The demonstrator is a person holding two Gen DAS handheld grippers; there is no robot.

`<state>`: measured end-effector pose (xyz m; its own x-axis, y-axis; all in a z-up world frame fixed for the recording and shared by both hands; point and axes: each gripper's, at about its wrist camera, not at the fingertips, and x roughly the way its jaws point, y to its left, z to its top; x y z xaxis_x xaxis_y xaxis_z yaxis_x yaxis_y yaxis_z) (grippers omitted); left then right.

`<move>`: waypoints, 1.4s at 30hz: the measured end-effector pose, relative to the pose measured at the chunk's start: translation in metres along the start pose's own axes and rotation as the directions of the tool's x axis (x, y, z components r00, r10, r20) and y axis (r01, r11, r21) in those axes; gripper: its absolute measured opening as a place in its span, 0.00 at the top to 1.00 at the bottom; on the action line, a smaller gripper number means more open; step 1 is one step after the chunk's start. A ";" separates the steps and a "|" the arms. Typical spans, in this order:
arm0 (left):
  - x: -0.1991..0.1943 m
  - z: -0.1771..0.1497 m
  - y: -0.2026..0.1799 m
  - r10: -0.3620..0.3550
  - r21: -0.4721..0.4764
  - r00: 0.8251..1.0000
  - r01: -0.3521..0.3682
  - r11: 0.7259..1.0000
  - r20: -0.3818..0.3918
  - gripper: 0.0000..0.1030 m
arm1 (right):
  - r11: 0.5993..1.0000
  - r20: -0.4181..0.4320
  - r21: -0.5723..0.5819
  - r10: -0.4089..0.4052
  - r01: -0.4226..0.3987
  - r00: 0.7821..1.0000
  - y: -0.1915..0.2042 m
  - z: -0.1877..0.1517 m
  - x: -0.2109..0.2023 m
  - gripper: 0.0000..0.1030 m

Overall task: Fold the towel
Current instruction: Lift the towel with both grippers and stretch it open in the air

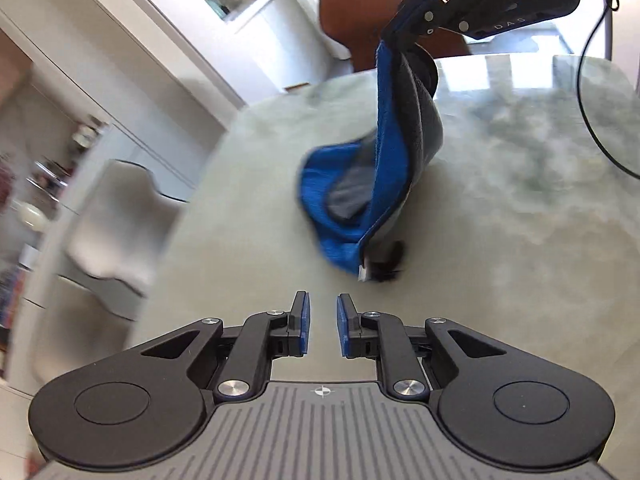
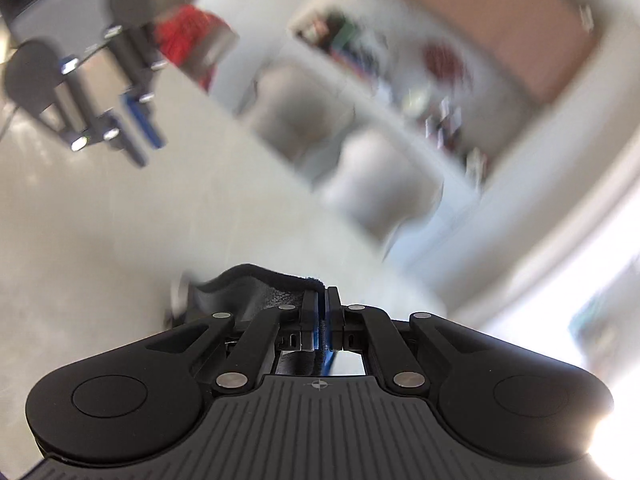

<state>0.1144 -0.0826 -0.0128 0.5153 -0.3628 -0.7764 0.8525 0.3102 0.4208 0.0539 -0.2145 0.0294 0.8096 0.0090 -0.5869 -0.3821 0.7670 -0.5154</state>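
Note:
A blue and grey towel (image 1: 384, 184) hangs from my right gripper (image 1: 416, 28) at the top of the left wrist view, its lower end curling just above the pale table (image 1: 500, 220). My left gripper (image 1: 323, 312) is open and empty, low over the table, a little short of the towel's bottom corner with its white tag. In the right wrist view my right gripper (image 2: 323, 300) is shut on the towel's dark edge (image 2: 260, 284). The left gripper (image 2: 136, 128) shows blurred at the upper left there.
A brown chair (image 1: 360, 12) stands behind the table's far edge. A grey chair (image 1: 116, 232) sits by the table's left side. White cabinets and shelves line the wall. A black cable (image 1: 592, 112) hangs at the right.

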 end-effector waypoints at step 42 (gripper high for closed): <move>-0.098 0.031 0.134 0.565 -0.376 0.819 -0.495 0.783 0.099 0.98 | 0.981 0.230 0.108 -0.180 0.159 0.956 -0.077 0.054 -0.022 0.98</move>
<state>0.1807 -0.0325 0.1340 0.9127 -0.2086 -0.3514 0.3791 0.7533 0.5375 0.0892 -0.2396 0.1161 0.9458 0.0182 -0.3243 -0.1980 0.8237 -0.5313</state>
